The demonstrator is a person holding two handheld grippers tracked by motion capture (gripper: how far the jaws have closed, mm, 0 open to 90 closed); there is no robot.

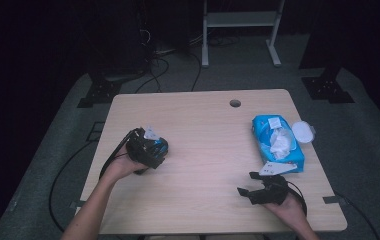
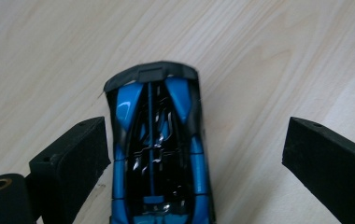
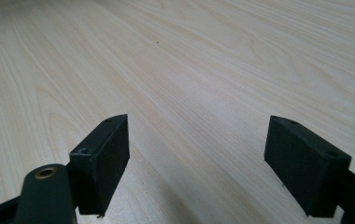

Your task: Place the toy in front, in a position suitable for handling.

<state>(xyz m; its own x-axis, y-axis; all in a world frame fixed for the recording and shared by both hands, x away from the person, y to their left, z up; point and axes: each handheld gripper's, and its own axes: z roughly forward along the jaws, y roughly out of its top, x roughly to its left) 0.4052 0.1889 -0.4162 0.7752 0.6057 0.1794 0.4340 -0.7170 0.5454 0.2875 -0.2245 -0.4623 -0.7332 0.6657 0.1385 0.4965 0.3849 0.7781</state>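
Left claw (image 2: 194, 154) spread astride blue toy car (image 2: 159, 149) near counter's (image 1: 203, 125) left edge, probably pre-grasp; next: squeeze shut.

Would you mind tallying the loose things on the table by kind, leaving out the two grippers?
Toy car, blue and black, between the open jaws of the left gripper: 1
Blue pack of wet wipes, a wipe sticking out of the top: 1
White round lid at the pack's far right side: 1
Total: 3
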